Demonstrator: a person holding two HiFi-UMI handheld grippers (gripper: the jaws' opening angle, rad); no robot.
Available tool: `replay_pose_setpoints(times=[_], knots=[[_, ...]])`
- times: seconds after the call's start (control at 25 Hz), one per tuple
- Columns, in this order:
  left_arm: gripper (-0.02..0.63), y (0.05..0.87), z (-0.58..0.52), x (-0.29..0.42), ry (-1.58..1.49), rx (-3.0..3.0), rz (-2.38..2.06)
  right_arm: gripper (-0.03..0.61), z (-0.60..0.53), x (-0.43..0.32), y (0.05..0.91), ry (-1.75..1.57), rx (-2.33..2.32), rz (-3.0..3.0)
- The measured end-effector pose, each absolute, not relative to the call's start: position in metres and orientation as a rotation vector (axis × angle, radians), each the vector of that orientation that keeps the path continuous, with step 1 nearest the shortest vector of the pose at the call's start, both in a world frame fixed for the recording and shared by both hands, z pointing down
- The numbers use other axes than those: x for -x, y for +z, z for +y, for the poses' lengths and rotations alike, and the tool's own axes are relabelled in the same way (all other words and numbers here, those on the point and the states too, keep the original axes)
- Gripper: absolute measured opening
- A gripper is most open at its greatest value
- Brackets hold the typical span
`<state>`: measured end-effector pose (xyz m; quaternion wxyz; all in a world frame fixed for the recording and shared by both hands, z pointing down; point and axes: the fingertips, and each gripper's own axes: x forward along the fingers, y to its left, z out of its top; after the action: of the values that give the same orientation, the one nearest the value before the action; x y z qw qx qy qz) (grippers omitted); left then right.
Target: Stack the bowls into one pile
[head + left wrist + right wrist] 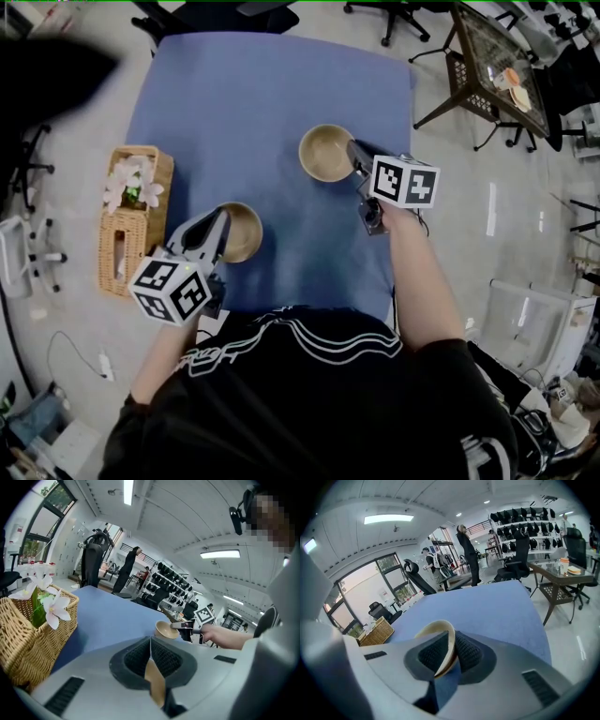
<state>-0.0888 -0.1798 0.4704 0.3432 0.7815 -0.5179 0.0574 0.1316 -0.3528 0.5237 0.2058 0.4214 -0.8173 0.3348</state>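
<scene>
Right gripper (449, 656) was closed down narrow on the rim of the far bowl (323, 155); its own view showed the pale bowl wall pinched between the two ribbed pads, at the bowl's right-hand edge as the head view gave it. Left gripper (151, 662) was clamped the same way, with a thin tan slice of the near bowl (246, 234) caught between its pads, grip taken on that bowl's left rim. Both bowls were on or just over the blue table (234, 103), open side up. They sat well apart, the far one toward the middle of the cloth and the near one close to the front edge. Whether either had left the surface could not be told from these views. A wicker basket (120, 253) with white flowers (131, 186) stood off the table's left side, clear of the work. Progress, as judged: only two bowls were seen, each secured, neither nested in the other, so no pile existed yet. Grasping looked done, and the stacking itself was all left. One bowl needed to be carried over the other, lowered inside it and released, and the rim grip would likely call for keeping the carried bowl level so it seated squarely.
</scene>
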Motion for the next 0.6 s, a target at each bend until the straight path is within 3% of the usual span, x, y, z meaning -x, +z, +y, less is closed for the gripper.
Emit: replay_pose_setpoints(times=[0.12, 0.24, 0.6], knots=[[0.028, 0.47, -0.178, 0.093, 0.149, -2.029, -1.347, 0.145, -0.35, -0.128, 0.52, 0.902, -1.168, -2.296], [0.028, 0.465, -0.177, 0.095, 0.148, -2.037, -1.347, 0.195, -0.344, -0.126, 0.511, 0.841, -1.169, -2.309], [0.028, 0.453, -0.166, 0.108, 0.143, -2.075, -1.3, 0.221, -0.299, -0.107, 0.487, 0.791, -1.132, -2.365]])
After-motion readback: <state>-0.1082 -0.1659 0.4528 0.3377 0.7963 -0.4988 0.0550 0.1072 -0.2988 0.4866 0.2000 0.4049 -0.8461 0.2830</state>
